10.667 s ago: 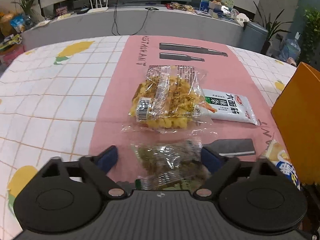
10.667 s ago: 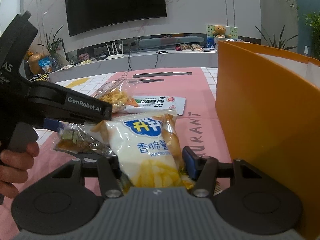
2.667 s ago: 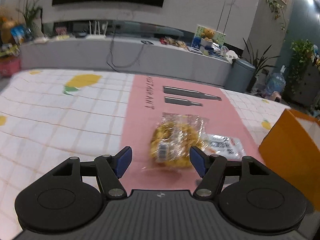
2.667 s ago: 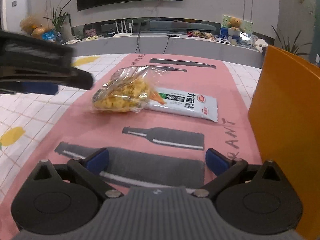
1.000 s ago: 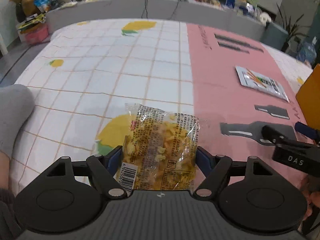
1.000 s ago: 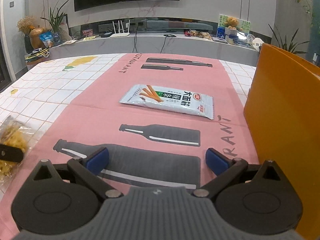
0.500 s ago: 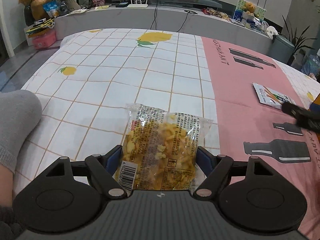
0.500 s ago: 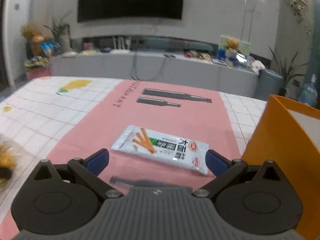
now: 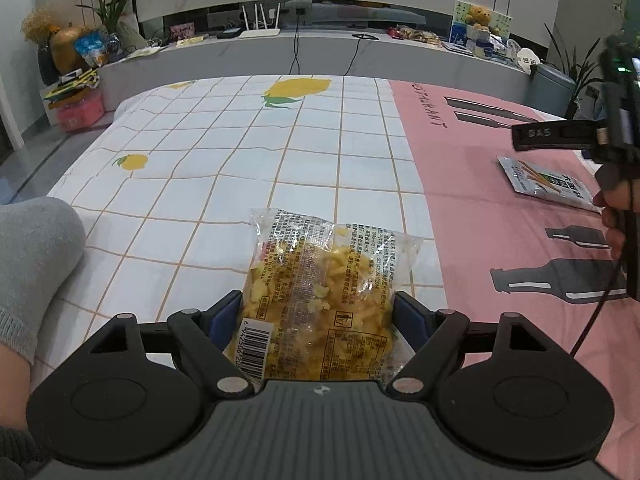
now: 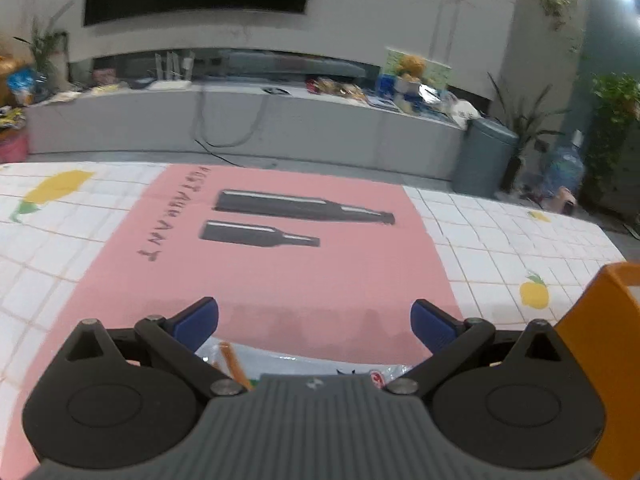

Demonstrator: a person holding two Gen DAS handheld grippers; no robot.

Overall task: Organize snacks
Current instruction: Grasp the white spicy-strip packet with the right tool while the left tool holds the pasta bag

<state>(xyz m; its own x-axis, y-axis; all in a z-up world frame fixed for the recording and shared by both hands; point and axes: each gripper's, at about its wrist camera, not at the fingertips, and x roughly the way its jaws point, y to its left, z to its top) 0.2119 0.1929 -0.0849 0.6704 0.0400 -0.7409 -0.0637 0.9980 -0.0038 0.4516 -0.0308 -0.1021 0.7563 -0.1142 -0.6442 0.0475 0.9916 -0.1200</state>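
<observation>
Two grippers on my screens: my left gripper [image 9: 318, 314] has its blue pads pressed against both sides of the clear crinkly bag of yellow snack pieces [image 9: 320, 300], barcode end toward the camera, the bag's far end reaching out over the white grid-pattern tablecloth with lemon prints [image 9: 224, 160], on the tabletop's left half, beside the pink runner printed with dark bottles [image 9: 500, 216]. Off by the right edge of the left wrist view I see my right gripper [image 10: 314, 320] side-on, above the white flat packet with orange sticks printed on it [image 9: 548, 180], which lies on the pink runner toward the tabletop's right side. Through the right wrist camera the jaws stand wide apart with nothing between the pads; the white packet [image 10: 304, 360] peeks out just under the gripper body, low in the picture. An orange box wall [image 10: 600, 340] rises at the tabletop's right edge, close beside the right finger
</observation>
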